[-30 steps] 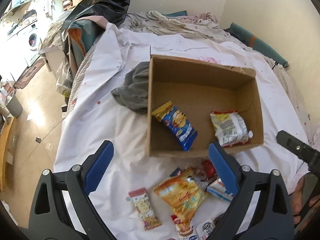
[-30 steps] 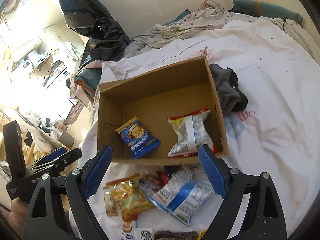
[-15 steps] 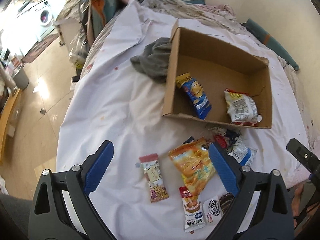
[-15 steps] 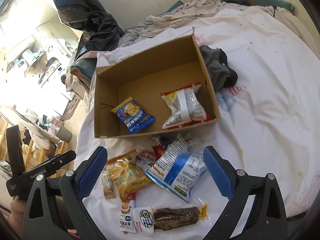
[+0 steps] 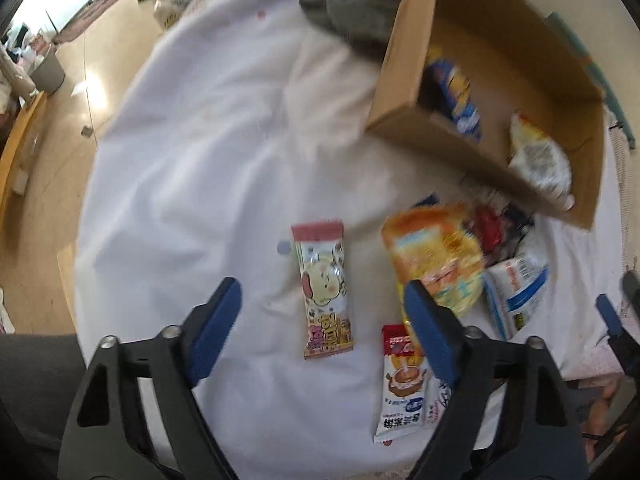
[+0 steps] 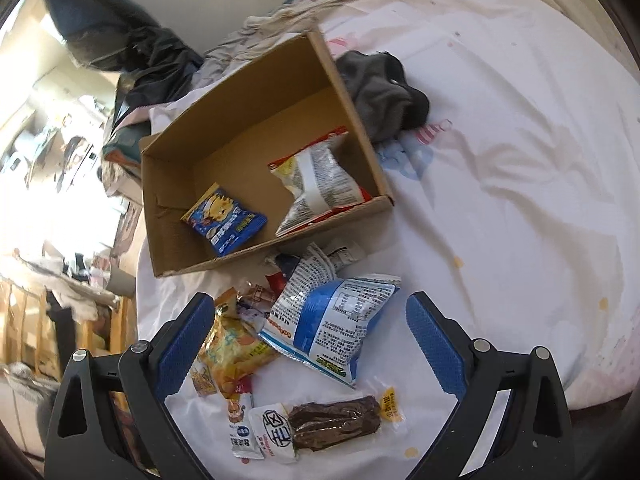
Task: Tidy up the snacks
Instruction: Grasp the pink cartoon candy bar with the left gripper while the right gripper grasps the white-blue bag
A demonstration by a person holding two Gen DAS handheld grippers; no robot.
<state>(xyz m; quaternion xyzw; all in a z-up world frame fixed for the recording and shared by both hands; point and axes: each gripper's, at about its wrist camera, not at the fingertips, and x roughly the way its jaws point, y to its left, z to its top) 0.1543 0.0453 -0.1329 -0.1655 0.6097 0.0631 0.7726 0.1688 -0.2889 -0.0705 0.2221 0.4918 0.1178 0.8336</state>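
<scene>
At the bottom of each wrist view the blue-padded fingers are spread wide with nothing between them: the left gripper (image 5: 322,334) hangs over a pink-and-yellow snack bar (image 5: 324,290) lying alone at the centre of the frame, and the right gripper (image 6: 308,344) sits above a blue-and-white bag (image 6: 334,326). Just below that bag, at the lower centre, lie a dark brown bar in clear wrap (image 6: 334,422) and small sachets (image 6: 242,424); to its left is an orange-yellow packet (image 6: 232,344). All of these rest loose on the white sheet (image 6: 500,200). Further up, in the middle of the frame, the cardboard box (image 6: 168,216) holds only two items, a blue packet (image 6: 224,226) and a red-edged white bag (image 6: 320,188). So sorting looks barely begun: most snacks remain outside. Beyond the box, at its upper right, sits a grey cloth (image 6: 380,92).
</scene>
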